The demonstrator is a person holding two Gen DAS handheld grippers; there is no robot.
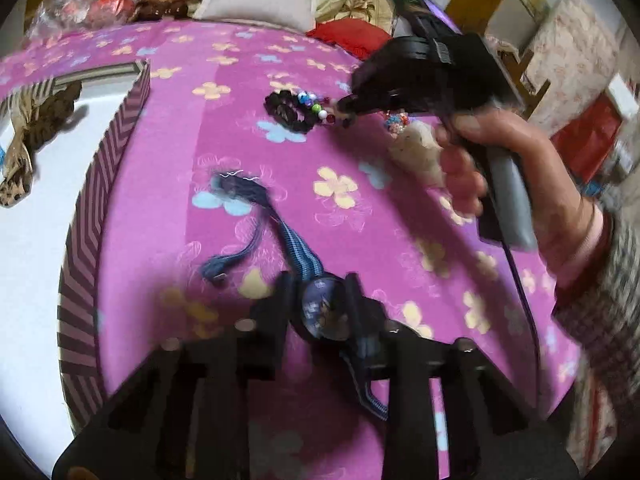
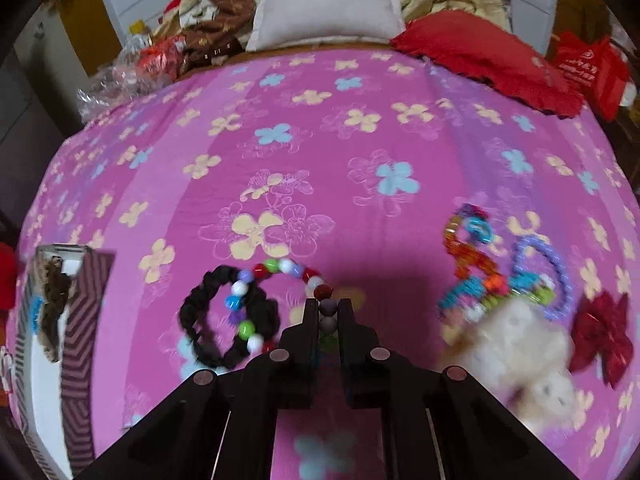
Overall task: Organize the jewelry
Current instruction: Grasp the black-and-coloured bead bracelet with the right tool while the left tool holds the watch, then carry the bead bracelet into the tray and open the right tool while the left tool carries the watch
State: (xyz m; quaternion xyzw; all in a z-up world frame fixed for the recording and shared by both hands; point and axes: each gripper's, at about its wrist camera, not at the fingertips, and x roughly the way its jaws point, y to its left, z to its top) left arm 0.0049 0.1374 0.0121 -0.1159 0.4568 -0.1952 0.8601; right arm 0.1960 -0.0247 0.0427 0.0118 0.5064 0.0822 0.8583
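Observation:
My left gripper (image 1: 320,284) is shut on a blue woven bracelet with a round purple pendant (image 1: 322,308); its frayed blue tassel (image 1: 240,200) trails on the pink flowered bedspread. My right gripper (image 2: 328,304) is shut on a multicoloured bead bracelet (image 2: 280,268), which lies over a black scrunchie (image 2: 208,320). In the left wrist view the right gripper (image 1: 344,108) is at the beads beside the scrunchie (image 1: 286,114). A striped box (image 1: 92,208) with a white inside stands at the left and holds a brown leopard-print hair tie (image 1: 24,160).
More bead bracelets (image 2: 480,264), a purple bead ring (image 2: 552,276), a white fluffy hair tie (image 2: 516,352) and a red bow (image 2: 604,332) lie at the right. A pillow (image 2: 324,4), a red cushion (image 2: 480,60) and piled blankets line the far edge.

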